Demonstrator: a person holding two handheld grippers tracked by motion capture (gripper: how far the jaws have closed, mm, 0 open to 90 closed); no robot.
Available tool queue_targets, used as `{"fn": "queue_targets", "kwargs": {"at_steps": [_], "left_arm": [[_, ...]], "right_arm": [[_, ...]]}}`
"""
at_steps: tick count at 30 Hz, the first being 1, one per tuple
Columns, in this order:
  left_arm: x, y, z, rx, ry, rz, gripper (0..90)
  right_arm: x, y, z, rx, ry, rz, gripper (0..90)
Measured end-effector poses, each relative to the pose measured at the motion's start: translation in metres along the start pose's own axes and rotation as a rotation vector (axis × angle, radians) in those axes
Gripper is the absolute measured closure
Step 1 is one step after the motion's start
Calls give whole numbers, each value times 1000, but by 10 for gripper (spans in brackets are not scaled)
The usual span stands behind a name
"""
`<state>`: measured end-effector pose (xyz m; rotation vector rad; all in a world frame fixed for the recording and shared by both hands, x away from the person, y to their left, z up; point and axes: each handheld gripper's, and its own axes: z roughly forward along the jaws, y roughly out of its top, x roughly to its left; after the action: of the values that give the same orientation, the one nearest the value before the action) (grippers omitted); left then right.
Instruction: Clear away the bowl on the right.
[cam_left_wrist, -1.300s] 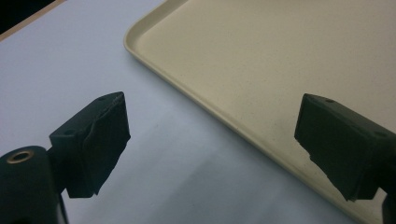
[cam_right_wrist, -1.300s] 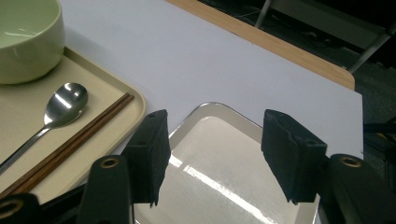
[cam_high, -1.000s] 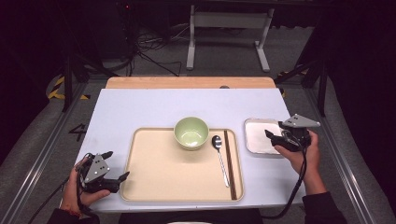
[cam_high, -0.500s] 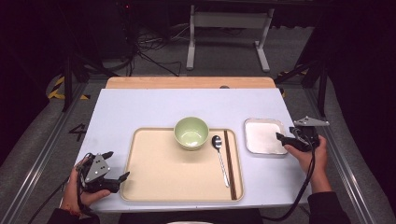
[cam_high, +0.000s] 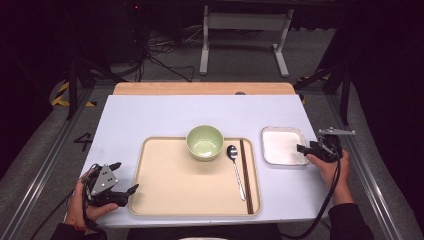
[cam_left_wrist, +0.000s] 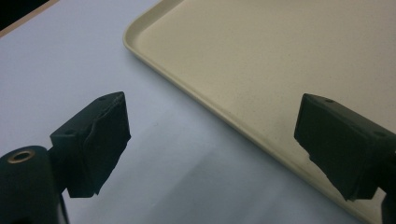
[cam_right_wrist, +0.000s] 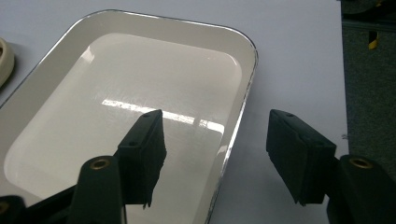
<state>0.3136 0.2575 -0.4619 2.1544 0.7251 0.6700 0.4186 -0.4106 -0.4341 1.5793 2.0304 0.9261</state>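
- Pale worktop (cam_high: 150, 120) before a dark room.
- Beige tray (cam_high: 175, 180) holds green bowl (cam_high: 205, 141), spoon (cam_high: 235, 162), chopsticks (cam_high: 245, 170).
- White dish (cam_high: 283, 145) sits right of the tray.
- Right claw (cam_right_wrist: 217, 154) gapes astride the dish's rim.
- Left claw (cam_left_wrist: 210, 144) gapes, empty, straddling the tray's edge.

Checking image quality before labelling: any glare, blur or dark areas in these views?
High view: the table is evenly lit, its surroundings nearly black. Right gripper view: a bright streak of glare crosses the white dish; the right gripper stands open over its rim, sharp enough. Left gripper view: the left gripper is slightly soft, casting a faint shadow beside the beige tray.
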Motion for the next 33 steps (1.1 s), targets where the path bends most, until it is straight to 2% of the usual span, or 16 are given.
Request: {"fn": "queue_targets", "kwargs": {"at_steps": [4, 6, 7, 9, 12, 16, 19, 22, 23, 27, 33], "left_arm": [[0, 0, 0, 0, 1, 0, 114], [0, 0, 0, 1, 1, 1, 114], [0, 0, 0, 1, 2, 1, 114], [0, 0, 0, 2, 2, 1, 114], [0, 0, 0, 1, 2, 2, 114], [0, 0, 0, 4, 0, -3, 114], [0, 0, 1, 11, 3, -1, 112], [1, 0, 2, 10, 0, -1, 112], [1, 0, 2, 8, -1, -2, 112], [2, 0, 3, 4, -2, -14, 112], [2, 0, 1, 3, -1, -13, 112]], "right_arm": [[0, -1, 2, 8, 10, 1, 414], [1, -1, 3, 14, 21, -2, 488], [1, -1, 3, 17, 38, 8, 502], [1, -1, 4, 32, 33, 31, 546], [-1, -3, 6, 46, 42, 44, 564], [-4, -3, 6, 35, 57, 68, 592], [-7, -6, 7, 17, 53, 119, 673], [-12, -8, 6, 9, 48, 143, 775], [-14, -9, 6, 3, 54, 155, 816], [-19, -9, 9, -15, 94, 216, 860], [-17, -8, 11, -23, 102, 219, 898]]}}
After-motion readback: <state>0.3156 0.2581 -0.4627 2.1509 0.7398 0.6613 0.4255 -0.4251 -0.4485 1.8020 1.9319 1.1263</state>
